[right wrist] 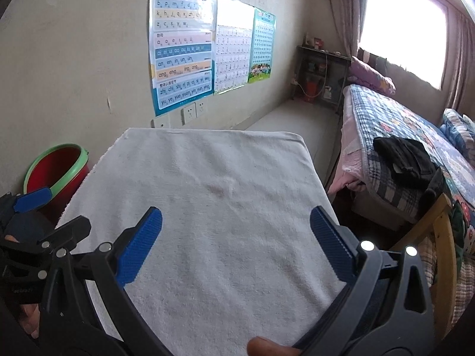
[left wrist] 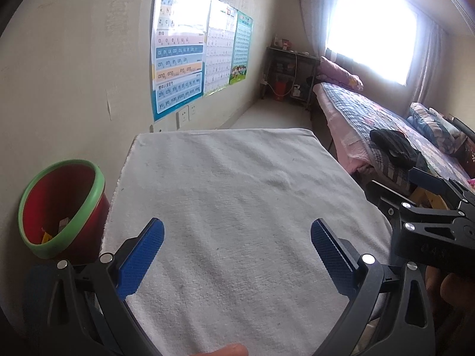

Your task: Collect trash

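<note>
A red bucket with a green rim (left wrist: 63,207) stands on the floor left of the table; it also shows in the right wrist view (right wrist: 56,167). Small scraps of trash (left wrist: 55,231) lie in its bottom. My left gripper (left wrist: 237,231) is open and empty above the white towel-covered table (left wrist: 225,178). My right gripper (right wrist: 236,222) is open and empty above the same table (right wrist: 207,178). The right gripper shows at the right edge of the left wrist view (left wrist: 436,201). A blue finger of the left gripper shows at the left of the right wrist view (right wrist: 32,198).
A wall with posters (left wrist: 184,53) runs behind the table. A bed with a patchwork quilt (right wrist: 409,136) and black clothing (right wrist: 406,157) stands to the right. A dark shelf (right wrist: 320,74) stands in the far corner. A wooden chair back (right wrist: 439,237) is at right.
</note>
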{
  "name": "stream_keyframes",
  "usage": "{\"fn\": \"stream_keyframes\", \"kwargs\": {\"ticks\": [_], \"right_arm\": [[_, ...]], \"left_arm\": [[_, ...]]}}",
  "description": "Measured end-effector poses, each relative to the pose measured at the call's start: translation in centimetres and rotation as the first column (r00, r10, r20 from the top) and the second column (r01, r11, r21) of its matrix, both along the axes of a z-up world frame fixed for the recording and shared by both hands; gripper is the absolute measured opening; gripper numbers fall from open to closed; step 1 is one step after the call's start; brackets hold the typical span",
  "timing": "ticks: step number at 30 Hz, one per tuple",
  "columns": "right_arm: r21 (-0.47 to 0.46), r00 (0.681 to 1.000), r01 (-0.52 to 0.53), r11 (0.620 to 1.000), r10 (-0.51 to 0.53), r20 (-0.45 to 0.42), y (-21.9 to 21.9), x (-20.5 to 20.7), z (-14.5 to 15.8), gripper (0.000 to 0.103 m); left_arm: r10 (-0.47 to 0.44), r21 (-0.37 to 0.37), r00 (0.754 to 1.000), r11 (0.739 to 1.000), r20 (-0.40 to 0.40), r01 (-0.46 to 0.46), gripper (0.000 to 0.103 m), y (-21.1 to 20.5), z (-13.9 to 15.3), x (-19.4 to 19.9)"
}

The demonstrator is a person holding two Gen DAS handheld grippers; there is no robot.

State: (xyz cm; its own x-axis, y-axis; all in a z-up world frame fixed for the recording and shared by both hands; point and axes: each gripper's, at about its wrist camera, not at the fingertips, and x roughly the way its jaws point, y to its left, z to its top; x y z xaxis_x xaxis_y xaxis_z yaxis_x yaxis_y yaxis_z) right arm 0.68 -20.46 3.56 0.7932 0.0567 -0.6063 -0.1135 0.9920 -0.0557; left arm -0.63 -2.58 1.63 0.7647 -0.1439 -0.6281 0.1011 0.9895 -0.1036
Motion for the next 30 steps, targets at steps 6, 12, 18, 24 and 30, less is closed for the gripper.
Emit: {"fn": "stream_keyframes", "kwargs": {"ticks": [6, 12, 18, 24, 30], "right_arm": [[0.008, 1.000, 0.002, 1.000, -0.002, -0.012, 0.00, 0.42, -0.41, 0.098], [0.010, 1.000, -0.002, 1.000, 0.002, -0.004, 0.16, 0.38, -0.26, 0.098], [0.018, 1.000, 0.007, 1.000, -0.007, -0.007, -0.14, 0.51, -0.22, 0.098], [0.011, 1.000, 0.000, 1.000, 0.000, -0.004, -0.09, 0.46, -0.34, 0.098], [0.001, 1.000, -0.007, 1.000, 0.007, -0.002, 0.05, 0.40, -0.40, 0.098]], "left_arm": [[0.003, 0.001, 1.000, 1.000, -0.007, -0.003, 0.095, 0.04, -0.22, 0.21], [0.003, 0.004, 1.000, 1.000, -0.009, -0.003, 0.095, 0.08, -0.28, 0.30], [0.004, 0.002, 1.000, 1.000, -0.008, -0.004, 0.095, 0.23, -0.37, 0.42], [0.002, -0.003, 1.000, 1.000, -0.006, -0.002, 0.095, 0.25, -0.35, 0.43], [0.004, -0.017, 1.000, 1.000, 0.003, -0.004, 0.095, 0.36, -0.28, 0.21]]}}
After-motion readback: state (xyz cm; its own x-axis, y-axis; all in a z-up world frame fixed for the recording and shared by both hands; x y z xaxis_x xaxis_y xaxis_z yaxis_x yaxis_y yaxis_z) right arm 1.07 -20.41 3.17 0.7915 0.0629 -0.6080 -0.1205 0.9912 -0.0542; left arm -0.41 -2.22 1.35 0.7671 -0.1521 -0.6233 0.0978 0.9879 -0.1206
